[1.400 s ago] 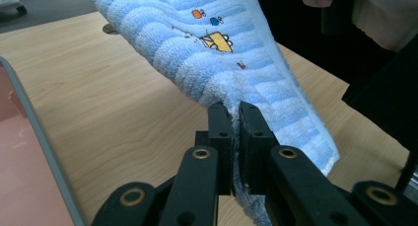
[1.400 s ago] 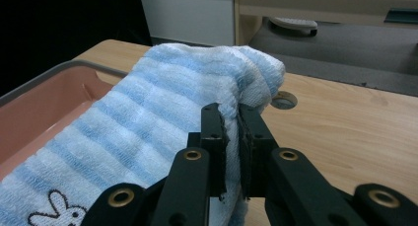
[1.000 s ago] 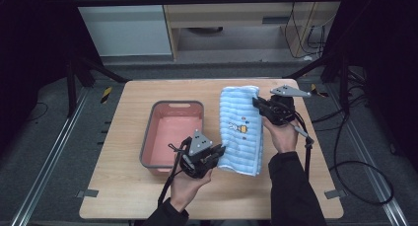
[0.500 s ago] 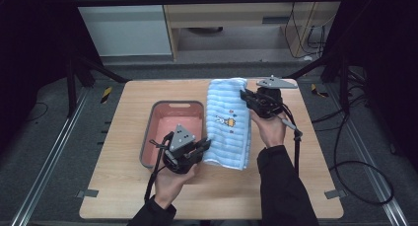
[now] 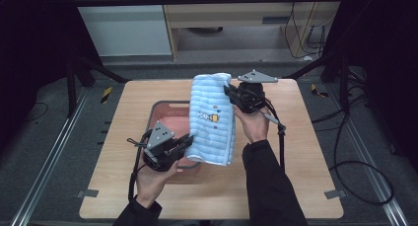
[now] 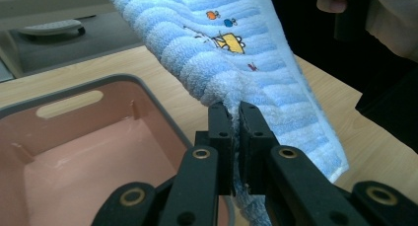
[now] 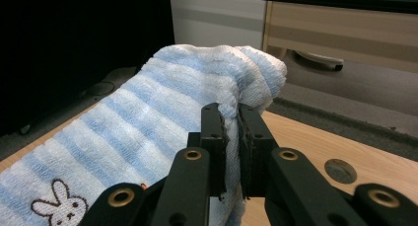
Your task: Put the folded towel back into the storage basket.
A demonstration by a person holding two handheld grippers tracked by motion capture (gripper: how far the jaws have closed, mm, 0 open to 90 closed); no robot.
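Fluffy ribbed blue-striped terry towel (image 5: pixel 212 120), smooth rounded pink plastic tub (image 5: pixel 165 112)

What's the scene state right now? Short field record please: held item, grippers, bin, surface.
held item: blue striped towel, folded, with rabbit and duck prints, lifted off the table
left gripper: shut on the towel's near end
right gripper: shut on the towel's far end
towel position: hanging between the two grippers, partly above the bin's right side
bin: pink bin with grey rim, nothing visible inside it
surface: wooden table
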